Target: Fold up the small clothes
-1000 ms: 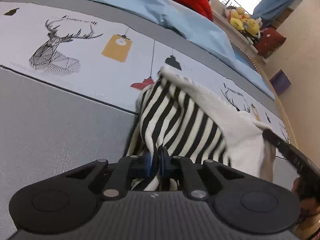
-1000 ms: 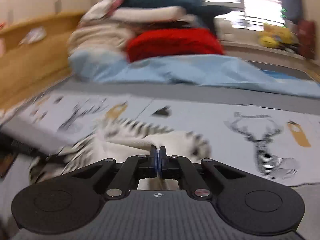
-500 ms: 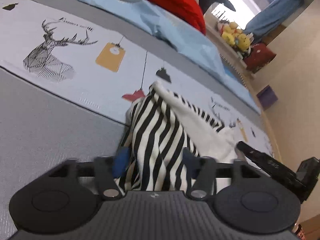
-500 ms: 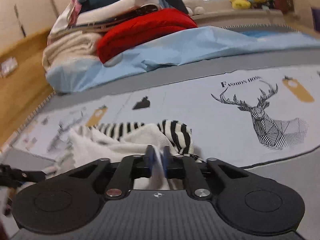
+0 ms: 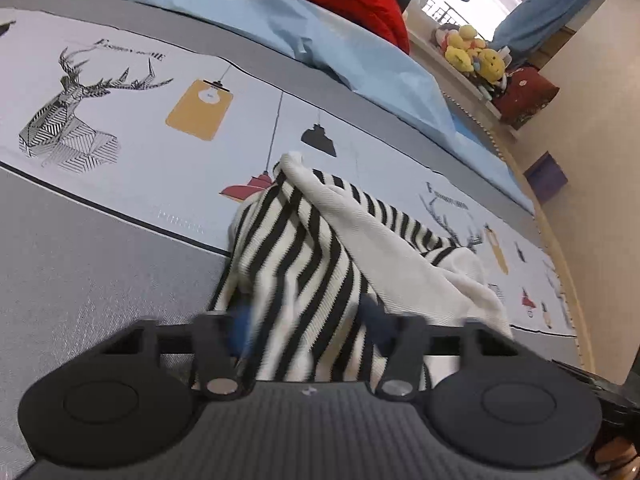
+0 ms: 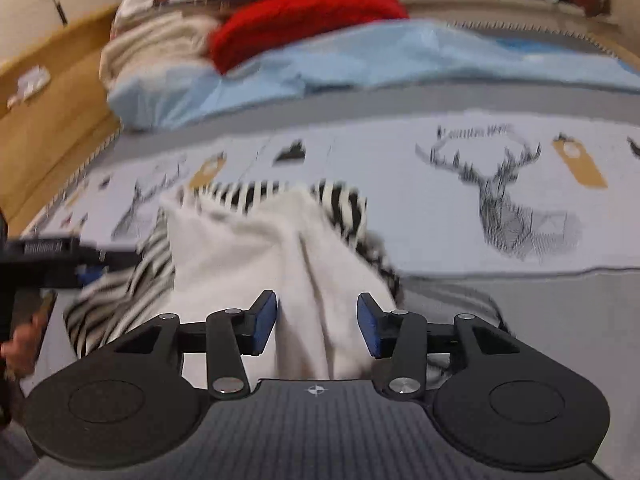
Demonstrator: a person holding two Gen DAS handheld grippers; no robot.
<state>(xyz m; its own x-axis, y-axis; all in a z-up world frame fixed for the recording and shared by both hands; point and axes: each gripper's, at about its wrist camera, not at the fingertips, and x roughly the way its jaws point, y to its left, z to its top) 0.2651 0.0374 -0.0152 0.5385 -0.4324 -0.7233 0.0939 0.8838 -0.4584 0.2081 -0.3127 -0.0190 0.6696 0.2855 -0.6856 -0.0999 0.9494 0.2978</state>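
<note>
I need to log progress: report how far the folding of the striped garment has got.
Done: the striped garment lies bunched on the bed cover, one part turned over. In hand: the left gripper is closing and the right gripper opening, cloth between both. Left: flattening and finishing the fold.

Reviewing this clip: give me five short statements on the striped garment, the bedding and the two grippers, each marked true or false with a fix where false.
1. The striped garment lies in a bunched heap on the printed bedspread. True.
2. The garment's stripes are red and white. False: they are black and white.
3. The right gripper has cloth between its blue pads, with the pads standing apart. True; its jaws are opening.
4. The deer print is hidden under the garment. False: it lies uncovered beside it.
5. The left gripper points at bare bedspread. False: the garment lies between its jaws, which are closing.
</note>
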